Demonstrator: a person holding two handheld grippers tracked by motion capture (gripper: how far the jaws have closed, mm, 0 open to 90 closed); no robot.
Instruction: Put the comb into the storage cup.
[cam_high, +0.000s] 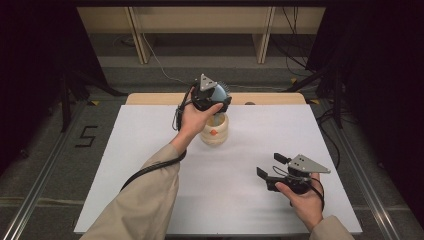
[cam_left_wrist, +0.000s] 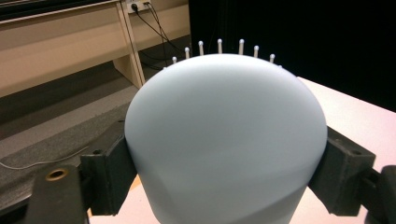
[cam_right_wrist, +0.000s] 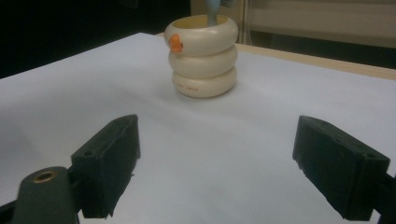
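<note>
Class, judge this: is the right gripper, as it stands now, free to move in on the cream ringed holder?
Probably yes. The right gripper is open, and bare white table lies between it and the holder. The left gripper, holding a blue brush over the holder, may crowd it.

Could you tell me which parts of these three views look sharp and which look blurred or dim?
High view: white table bright, surroundings dark. Left gripper view: pale blue brush close and soft, its pins sharper. Right gripper view: cream holder fairly sharp, black jaws slightly soft.
</note>
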